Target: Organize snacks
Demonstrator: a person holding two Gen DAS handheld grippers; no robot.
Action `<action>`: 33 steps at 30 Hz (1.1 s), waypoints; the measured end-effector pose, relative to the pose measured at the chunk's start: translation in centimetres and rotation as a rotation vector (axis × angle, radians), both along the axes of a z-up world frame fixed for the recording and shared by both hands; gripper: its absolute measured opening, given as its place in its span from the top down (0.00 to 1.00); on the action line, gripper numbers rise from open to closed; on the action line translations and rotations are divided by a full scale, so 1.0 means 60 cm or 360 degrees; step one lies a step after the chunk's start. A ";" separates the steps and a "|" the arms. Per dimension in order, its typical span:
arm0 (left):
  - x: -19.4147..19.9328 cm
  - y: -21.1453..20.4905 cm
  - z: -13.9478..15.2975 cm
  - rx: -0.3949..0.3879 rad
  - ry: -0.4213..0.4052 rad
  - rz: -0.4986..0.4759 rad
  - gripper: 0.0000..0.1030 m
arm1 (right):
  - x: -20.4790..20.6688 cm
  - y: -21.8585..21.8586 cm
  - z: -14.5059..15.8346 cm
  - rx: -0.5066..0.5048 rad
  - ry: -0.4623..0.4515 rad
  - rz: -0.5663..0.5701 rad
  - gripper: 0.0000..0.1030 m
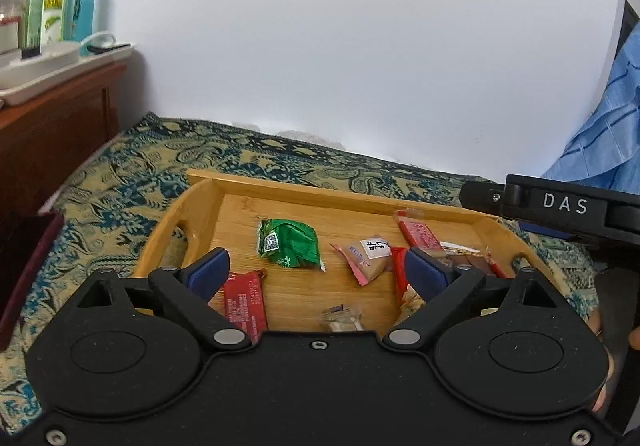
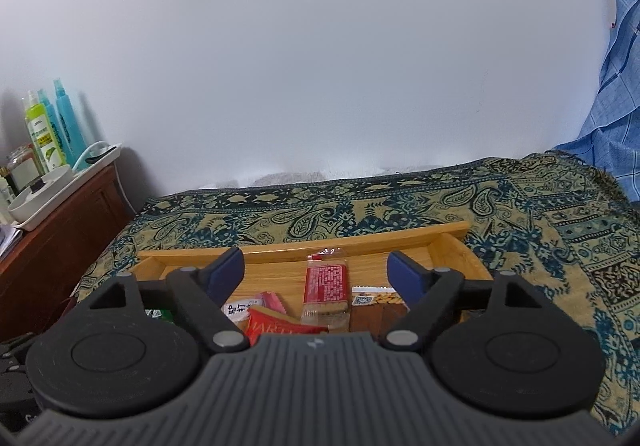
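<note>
Bamboo tray [image 1: 400,202] held the wrapped snacks; left gripper [image 1: 316,266] and right gripper [image 2: 316,272] were released, empty. Next: select another snack.

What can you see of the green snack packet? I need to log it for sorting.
The green snack packet is a crinkled, glossy pillow wrapper with a white QR-code patch near its left end. It lies flat on the wooden tray, left of centre, touching no other snack, and no gripper touches it. The right wrist view shows only a sliver of it.
</note>
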State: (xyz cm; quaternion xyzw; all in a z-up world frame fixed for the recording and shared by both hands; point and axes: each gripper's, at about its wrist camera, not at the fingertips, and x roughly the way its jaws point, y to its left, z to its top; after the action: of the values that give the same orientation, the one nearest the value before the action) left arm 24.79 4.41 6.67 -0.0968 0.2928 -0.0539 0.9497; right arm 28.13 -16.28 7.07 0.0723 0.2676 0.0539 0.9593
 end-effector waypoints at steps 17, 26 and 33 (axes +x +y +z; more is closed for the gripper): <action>-0.046 -0.021 0.015 0.0139 -0.0052 -0.0051 0.05 | -0.068 -0.007 0.004 -0.0066 -0.0137 0.0012 0.00; -0.070 -0.028 0.020 0.0177 -0.0057 -0.0075 0.04 | -0.105 -0.003 0.004 -0.0114 -0.0185 0.0044 0.00; -0.097 -0.028 0.016 0.0181 -0.0032 -0.0083 0.03 | -0.139 -0.015 -0.003 -0.0075 -0.0196 0.0011 0.00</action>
State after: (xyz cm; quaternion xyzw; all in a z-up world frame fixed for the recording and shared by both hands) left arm 18.97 2.72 7.65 -0.0345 0.2881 -0.0629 0.9549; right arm 19.82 -17.18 6.86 0.0452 0.2097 0.0552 0.9752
